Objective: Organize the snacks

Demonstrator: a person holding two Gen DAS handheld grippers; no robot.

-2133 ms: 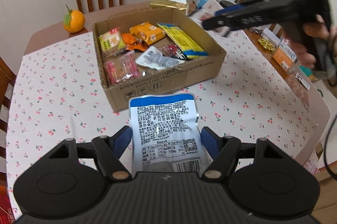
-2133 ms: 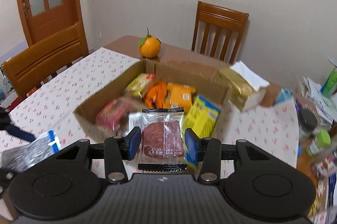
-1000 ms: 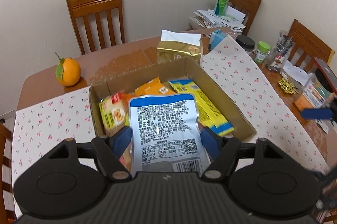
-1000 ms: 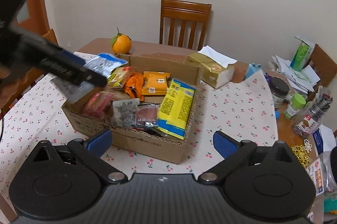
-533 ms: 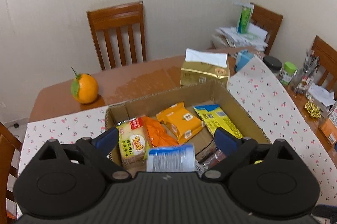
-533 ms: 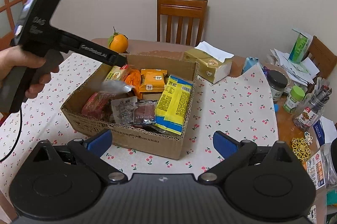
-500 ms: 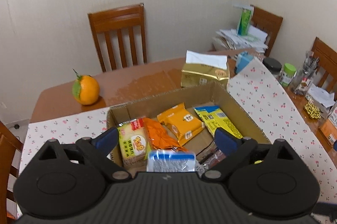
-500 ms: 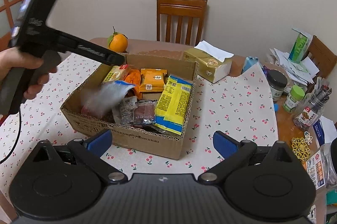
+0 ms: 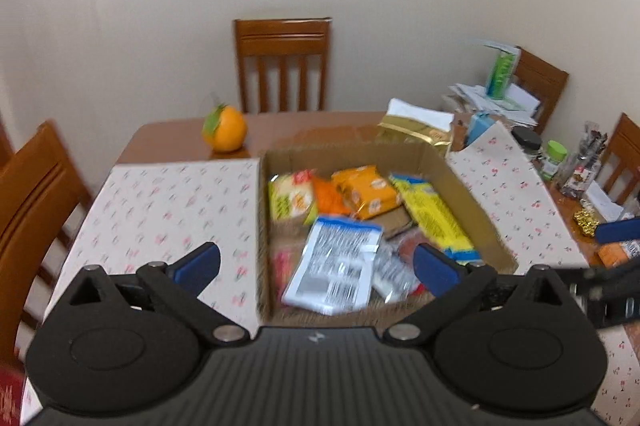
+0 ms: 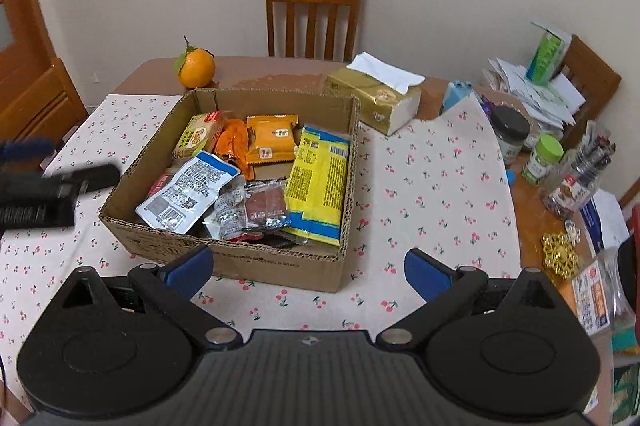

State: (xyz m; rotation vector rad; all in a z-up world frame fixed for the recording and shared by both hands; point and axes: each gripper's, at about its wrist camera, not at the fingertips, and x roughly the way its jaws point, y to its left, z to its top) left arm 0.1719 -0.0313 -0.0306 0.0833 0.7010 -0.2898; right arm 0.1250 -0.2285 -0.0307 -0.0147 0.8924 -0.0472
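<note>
Both my grippers are empty: left gripper (image 9: 316, 266) jaws opening, silver-blue packet (image 10: 188, 190) dropped into the box (image 10: 240, 262); right gripper (image 10: 308, 272) spread wide.

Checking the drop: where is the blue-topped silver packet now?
In both views the silver packet lies inside the box, at its near left, beside the dark red snack; neither gripper touches it.

You see an open cardboard box (image 10: 256, 266) holding the snacks. A silver pouch with a blue top (image 10: 188, 190) lies tilted against the box's near-left wall, atop other packets. A long yellow-and-blue bag (image 10: 320, 182) lies flat along the box's right wall. An orange packet (image 10: 272, 140) and a green-yellow one (image 10: 198, 136) lie towards the box's far wall.
</note>
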